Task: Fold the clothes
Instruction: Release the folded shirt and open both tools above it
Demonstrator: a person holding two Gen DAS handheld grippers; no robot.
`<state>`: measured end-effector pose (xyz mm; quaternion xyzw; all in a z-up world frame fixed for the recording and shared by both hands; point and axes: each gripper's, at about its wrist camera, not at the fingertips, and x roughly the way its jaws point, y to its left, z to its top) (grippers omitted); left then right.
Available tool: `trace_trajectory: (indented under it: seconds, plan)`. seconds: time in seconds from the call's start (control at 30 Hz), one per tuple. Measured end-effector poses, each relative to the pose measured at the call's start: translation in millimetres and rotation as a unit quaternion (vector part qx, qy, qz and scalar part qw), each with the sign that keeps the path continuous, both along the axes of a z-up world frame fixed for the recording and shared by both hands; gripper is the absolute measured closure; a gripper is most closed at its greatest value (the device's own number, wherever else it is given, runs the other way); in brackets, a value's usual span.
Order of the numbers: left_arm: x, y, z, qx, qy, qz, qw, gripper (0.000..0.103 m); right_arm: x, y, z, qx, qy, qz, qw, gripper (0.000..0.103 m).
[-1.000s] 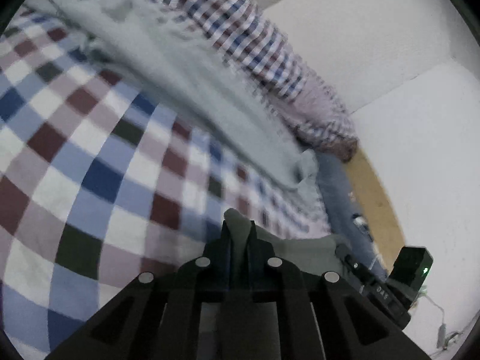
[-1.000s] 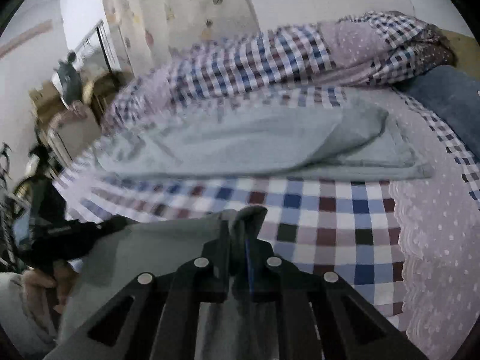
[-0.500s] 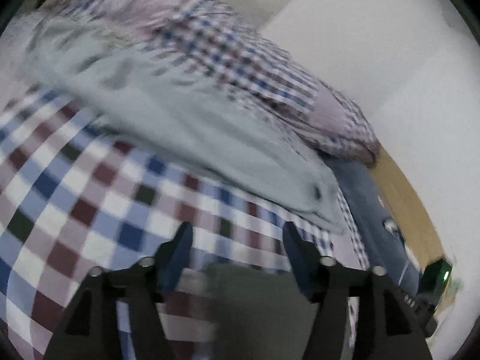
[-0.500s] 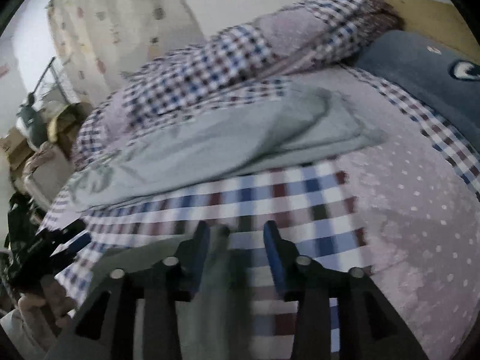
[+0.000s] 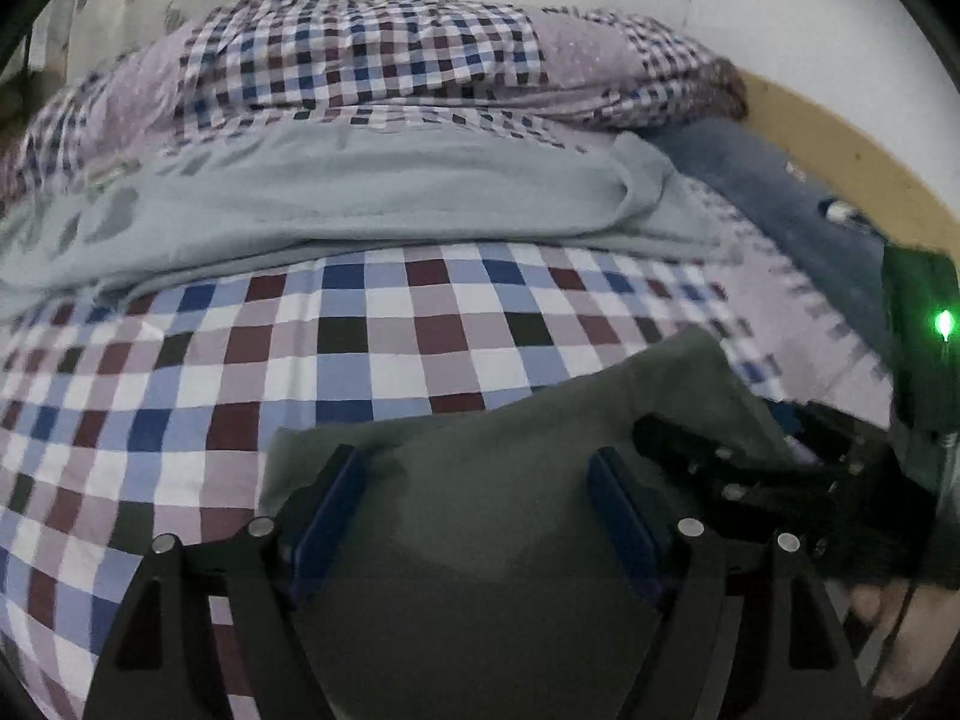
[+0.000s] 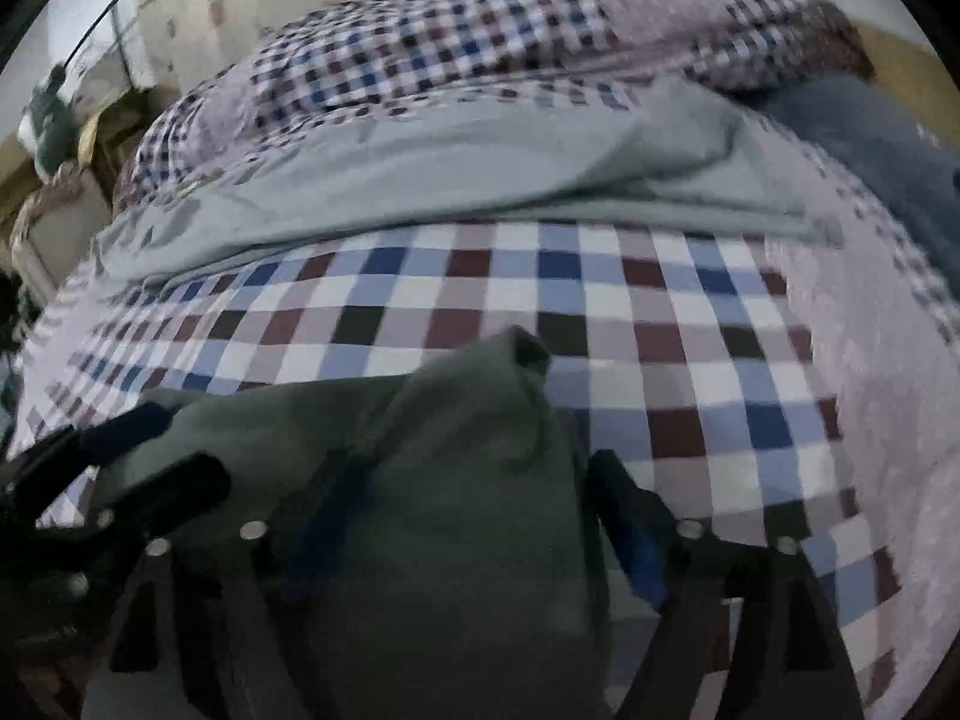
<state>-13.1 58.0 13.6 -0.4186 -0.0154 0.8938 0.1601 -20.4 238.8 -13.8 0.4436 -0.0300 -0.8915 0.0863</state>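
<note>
Your dark green garment lies on the checked bedsheet, one fold apparently laid, more probably left. Your left gripper and right gripper hover above it, jaws spread, holding nothing. A pale grey garment waits beyond.

A checked bedsheet in blue, maroon and white fills the middle of the frame. Across the top lies a bunched checked quilt. At the right edge sit a dark blue pillow and a tan headboard; a patterned curtain hangs upper left.
</note>
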Motion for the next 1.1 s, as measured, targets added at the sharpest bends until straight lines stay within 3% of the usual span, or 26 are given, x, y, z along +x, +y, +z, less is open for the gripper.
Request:
trace_trajectory:
  seconds: [0.2,0.47,0.77,0.87,1.1]
  plan:
    - [12.0,4.4,-6.1,-0.042,0.008,-0.008,0.9991,0.016,0.6,2.1,-5.6,0.006,-0.003,-0.007,1.0,0.012]
    - [27.5,-1.3,1.8,-0.039,0.029,-0.011,0.9988,0.016,17.4,-0.3,15.3,0.017,0.052,-0.018,0.998,0.012]
    - [112.8,-8.2,13.3,-0.064,0.062,-0.049,0.9948,0.016,40.1,-33.1,49.5,-0.008,0.098,0.031,0.995,0.012]
    - [142.6,-0.1,5.5,-0.096,0.073,-0.055,0.9911,0.016,40.8,-46.2,37.2,-0.003,0.085,0.044,0.995,0.012]
    - [166.8,3.9,-7.5,-0.113,0.122,-0.041,0.9852,0.015,37.7,-61.9,1.7,0.042,0.057,0.057,0.996,0.008]
